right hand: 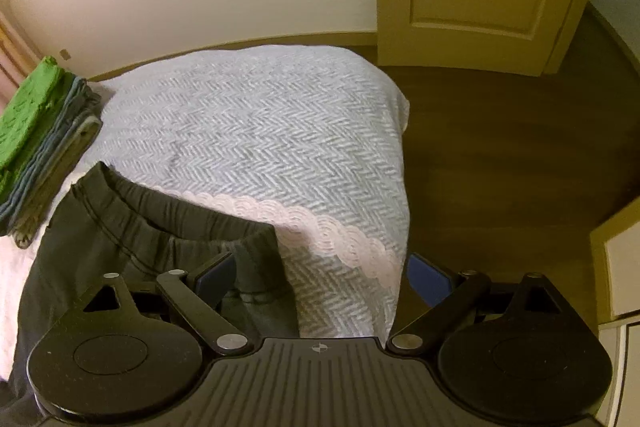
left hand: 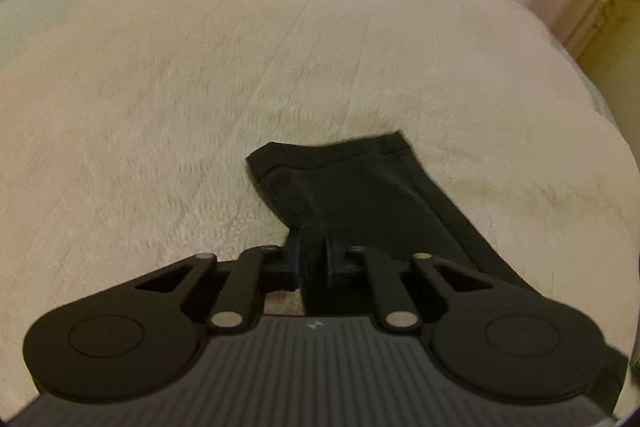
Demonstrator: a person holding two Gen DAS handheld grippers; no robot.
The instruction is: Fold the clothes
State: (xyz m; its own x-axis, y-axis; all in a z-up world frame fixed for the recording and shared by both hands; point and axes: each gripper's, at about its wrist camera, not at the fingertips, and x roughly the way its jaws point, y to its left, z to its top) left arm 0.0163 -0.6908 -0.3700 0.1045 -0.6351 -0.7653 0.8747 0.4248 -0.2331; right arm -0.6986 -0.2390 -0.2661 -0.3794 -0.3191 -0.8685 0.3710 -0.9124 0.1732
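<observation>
Trousers (right hand: 120, 247) near the bed (right hand: 248, 131) corner: left tool (left hand: 314, 251) pinches a leg hem, right tool (right hand: 320, 279) gapes, so the cloth may slip and bunch.

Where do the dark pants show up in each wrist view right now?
Left wrist view: the dark pants show as a leg end at lower centre, clamped in the shut left tool, lying on the cream blanket.
Right wrist view: their waistband end sits lower left, under the open right tool, beside the folded stack.
Shared landmark: only the pants themselves.
</observation>
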